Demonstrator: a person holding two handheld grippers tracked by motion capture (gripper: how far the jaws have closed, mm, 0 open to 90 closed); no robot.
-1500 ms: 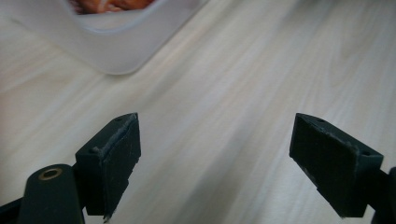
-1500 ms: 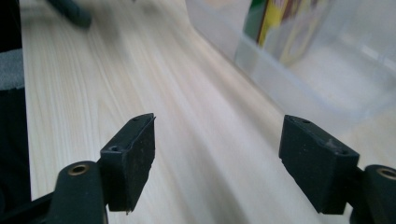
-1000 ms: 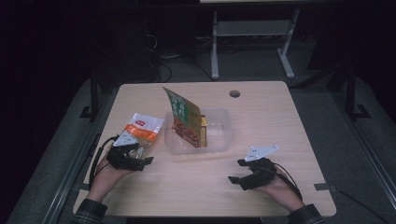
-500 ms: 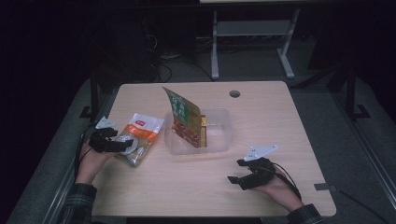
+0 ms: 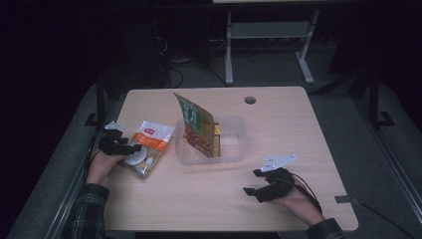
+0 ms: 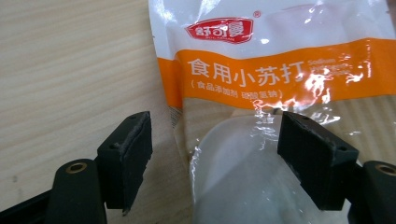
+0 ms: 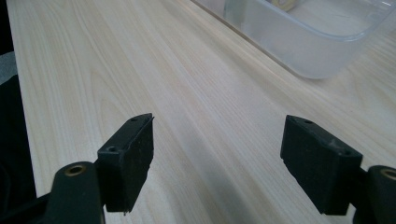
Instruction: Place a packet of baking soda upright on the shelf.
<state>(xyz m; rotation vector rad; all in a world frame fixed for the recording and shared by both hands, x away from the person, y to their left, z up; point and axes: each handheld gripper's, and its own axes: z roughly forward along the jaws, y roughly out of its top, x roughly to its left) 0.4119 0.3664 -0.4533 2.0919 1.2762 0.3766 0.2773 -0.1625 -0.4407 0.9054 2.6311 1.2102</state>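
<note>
High view: a wooden table [image 5: 219,199] carries a clear plastic tub [image 5: 234,144] near its middle. A green and red packet [image 5: 196,127] stands tilted in the tub's left end, with something yellow just behind it.

Left of the tub, close by it, lies a white pouch [image 5: 149,147] with an orange band and a red logo, flat on the wood. The left gripper [image 5: 124,147] sits at the pouch's near-left edge, held by a hand in a plaid sleeve [image 5: 84,214]. The right gripper [image 5: 256,186] rests near the table's front right, well apart from the tub and the pouch, pointing left across bare wood.

Left gripper view: the pouch [image 6: 275,70] fills the upper right, its orange band crossing it and a pale rounded mass showing through the clear lower part. The jaws stand wide, having just been closing a little; the right jaw is over the pouch's clear part, the left over bare wood beside its edge. The pouch's edge lies between them, but neither pad presses on it.

Right gripper view: the jaws stand wide apart with nothing but bare table [image 7: 140,70] between them. The tub [image 7: 317,37] shows at the upper right.
</note>
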